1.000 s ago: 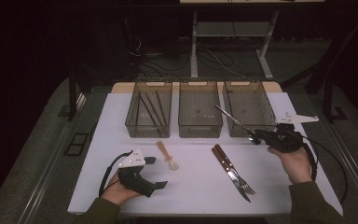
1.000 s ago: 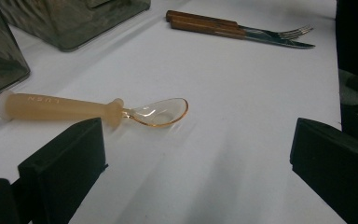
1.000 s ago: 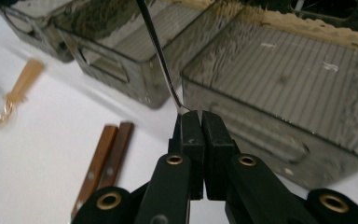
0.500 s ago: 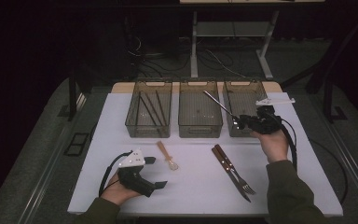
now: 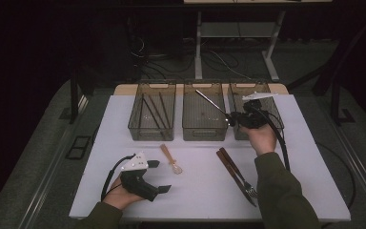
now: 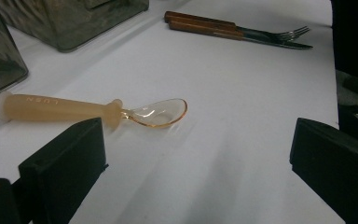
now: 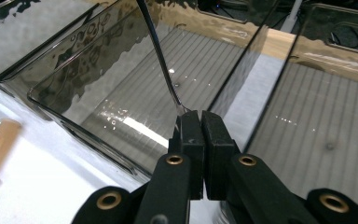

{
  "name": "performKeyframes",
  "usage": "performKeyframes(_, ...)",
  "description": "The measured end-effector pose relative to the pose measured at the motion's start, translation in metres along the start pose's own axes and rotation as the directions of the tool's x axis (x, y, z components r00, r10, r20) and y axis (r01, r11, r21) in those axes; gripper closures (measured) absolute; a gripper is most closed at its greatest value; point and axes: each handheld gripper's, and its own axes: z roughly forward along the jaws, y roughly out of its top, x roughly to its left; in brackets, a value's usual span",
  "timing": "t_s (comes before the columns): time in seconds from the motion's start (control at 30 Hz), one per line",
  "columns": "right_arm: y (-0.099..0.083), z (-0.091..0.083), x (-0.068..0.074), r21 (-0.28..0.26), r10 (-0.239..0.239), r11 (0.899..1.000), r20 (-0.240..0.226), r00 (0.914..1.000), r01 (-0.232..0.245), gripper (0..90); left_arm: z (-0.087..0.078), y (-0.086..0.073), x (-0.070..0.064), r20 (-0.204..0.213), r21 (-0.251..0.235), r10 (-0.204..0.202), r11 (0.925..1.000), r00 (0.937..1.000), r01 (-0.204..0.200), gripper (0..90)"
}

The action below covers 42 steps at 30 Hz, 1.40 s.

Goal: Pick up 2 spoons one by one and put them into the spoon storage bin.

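Metal utensil (image 7: 161, 56) clamped in right gripper (image 7: 200, 122), over middle bin (image 5: 204, 129)

My high cam looks down over the middle bin (image 5: 204, 112); 2 gripper cams sit close, 1 facing it.

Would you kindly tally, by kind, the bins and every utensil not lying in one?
Bins: 3
Spoon: 1
Fork: 1
Knife: 1
Metal utensil, held by the right gripper: 1
Total: 7
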Motion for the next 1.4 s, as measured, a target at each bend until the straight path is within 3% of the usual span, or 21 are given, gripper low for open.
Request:
performKeyframes(0.33,0.008,0.024,0.013,0.043,-0.037,0.998,0.010,0.9993,0.037,88.4,-0.001,0.000,0.000,0.000,-0.012,-0.009,0.9999,1.0000,0.009,2.5)
performKeyframes(0.6,0.005,0.037,0.019,0.078,-0.077,0.994,0.019,0.9969,0.075,86.5,-0.001,0.000,0.000,0.003,-0.010,-0.006,0.9999,1.0000,0.006,2.5)
performKeyframes(0.67,0.004,0.039,0.022,0.082,-0.082,0.993,0.003,0.9966,0.082,70.8,-0.001,0.000,0.000,0.003,-0.012,-0.009,0.9999,1.0000,0.009,2.5)
performKeyframes(0.73,0.004,0.039,0.024,0.076,-0.087,0.993,0.012,0.9961,0.086,63.5,-0.001,0.000,0.000,0.002,-0.013,-0.009,0.9999,1.0000,0.009,2.5)
performKeyframes(0.87,0.005,0.036,0.020,0.046,-0.054,0.997,-0.025,0.9982,0.055,51.5,-0.001,0.000,0.001,0.002,-0.005,-0.006,1.0000,1.0000,0.006,2.5)
performKeyframes(1.17,0.000,0.017,0.013,-0.030,-0.029,0.999,-0.109,0.9937,0.026,34.9,-0.002,-0.001,0.002,-0.003,-0.011,-0.016,0.9998,0.9999,0.016,2.5)
performKeyframes(1.33,-0.015,0.005,0.007,-0.061,-0.013,0.998,-0.145,0.9893,0.004,27.8,-0.003,-0.001,0.002,-0.012,-0.008,-0.016,0.9998,0.9998,0.016,2.5)
performKeyframes(1.4,-0.021,0.000,0.007,-0.065,-0.027,0.998,-0.144,0.9892,0.018,25.5,-0.003,-0.001,0.003,-0.018,-0.003,-0.019,0.9998,0.9997,0.019,2.5)
